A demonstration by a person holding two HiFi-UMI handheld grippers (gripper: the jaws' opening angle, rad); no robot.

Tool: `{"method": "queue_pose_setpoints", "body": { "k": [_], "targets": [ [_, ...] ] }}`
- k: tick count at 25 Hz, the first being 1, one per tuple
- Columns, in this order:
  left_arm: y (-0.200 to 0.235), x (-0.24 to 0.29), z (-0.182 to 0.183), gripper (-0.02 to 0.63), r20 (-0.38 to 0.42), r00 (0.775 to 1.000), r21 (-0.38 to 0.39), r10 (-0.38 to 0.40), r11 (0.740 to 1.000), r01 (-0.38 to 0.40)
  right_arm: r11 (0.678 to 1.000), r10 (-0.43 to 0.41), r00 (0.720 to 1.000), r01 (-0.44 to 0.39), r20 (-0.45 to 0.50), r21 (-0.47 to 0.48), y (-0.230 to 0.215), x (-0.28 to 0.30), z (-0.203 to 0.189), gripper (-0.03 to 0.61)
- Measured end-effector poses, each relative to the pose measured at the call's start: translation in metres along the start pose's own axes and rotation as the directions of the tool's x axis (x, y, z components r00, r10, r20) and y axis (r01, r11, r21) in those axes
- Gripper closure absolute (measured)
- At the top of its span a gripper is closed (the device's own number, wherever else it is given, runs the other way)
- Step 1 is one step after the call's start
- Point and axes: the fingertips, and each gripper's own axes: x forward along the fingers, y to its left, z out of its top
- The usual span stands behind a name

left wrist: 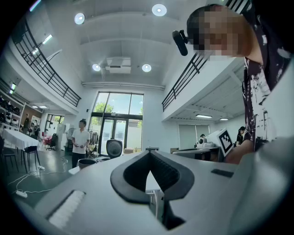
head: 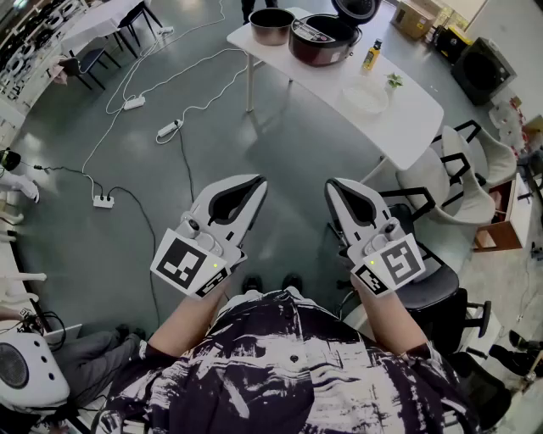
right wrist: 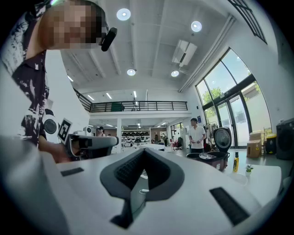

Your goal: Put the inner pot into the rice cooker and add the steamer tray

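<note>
Head view: we look down on two claws held out level over the grey floor, both well apart from the white surface (head: 416, 127) at the top of the frame.
Left claw (head: 258, 183): in the left gripper view we see its jaws brought together at the tips, with nothing between them.
Right claw (head: 333, 185): in the right gripper view its jaws meet tip to tip, and it holds nothing.
Inner pot (head: 271, 25): it stands upright at the surface's far left end, outside the rice cooker and just beside it.
Rice cooker (head: 321, 41): dark red, with its lid raised, it sits next to the pot toward the middle of the surface.
Steamer tray (head: 365, 97): we make it out as a pale round shape lying on the surface beyond the cooker, toward the right end.
Yellow bottle (head: 372, 56): upright, between the cooker and the tray.
Small plant (head: 394, 81): just beside the tray.
Person in a white shirt (right wrist: 197, 134): stands by the surface's pot end.
Power strip (head: 103, 202): on the floor at the left, with white cables trailing.
</note>
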Motion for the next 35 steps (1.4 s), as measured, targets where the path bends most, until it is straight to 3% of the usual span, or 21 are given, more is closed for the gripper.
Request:
{"method": "queue_pose_setpoints", "body": {
  "k": [19,22,23,24,35],
  "targets": [
    [-0.002,0.000,-0.001,0.609,0.004,1.000,-0.006,0.003,1.000,-0.003,1.000,0.025,1.000,-0.025,0.006,-0.016,0.005,-0.001,0.004,0.581],
    [-0.001,0.000,-0.001,0.609,0.004,1.000,-0.009,0.001,1.000,-0.001,0.999,0.031,0.995,-0.033,0.093,0.031,0.004,-0.001,0.015,0.581],
    [-0.001,0.000,0.000,0.609,0.004,1.000,-0.010,0.001,1.000,-0.001,0.998,0.026,0.991,-0.034,0.133,0.056,0.003,0.001,0.020,0.371],
    [-0.001,0.000,0.000,0.609,0.005,1.000,-0.010,0.002,1.000,-0.002,0.997,0.016,0.987,-0.028,0.158,0.074,0.001,0.003,0.023,0.051],
    [0.016,0.008,-0.006,0.609,-0.009,0.999,-0.002,0.050,0.999,-0.050,0.996,0.048,0.994,-0.056,0.102,0.076,-0.007,0.003,0.000,0.035]
  ]
}}
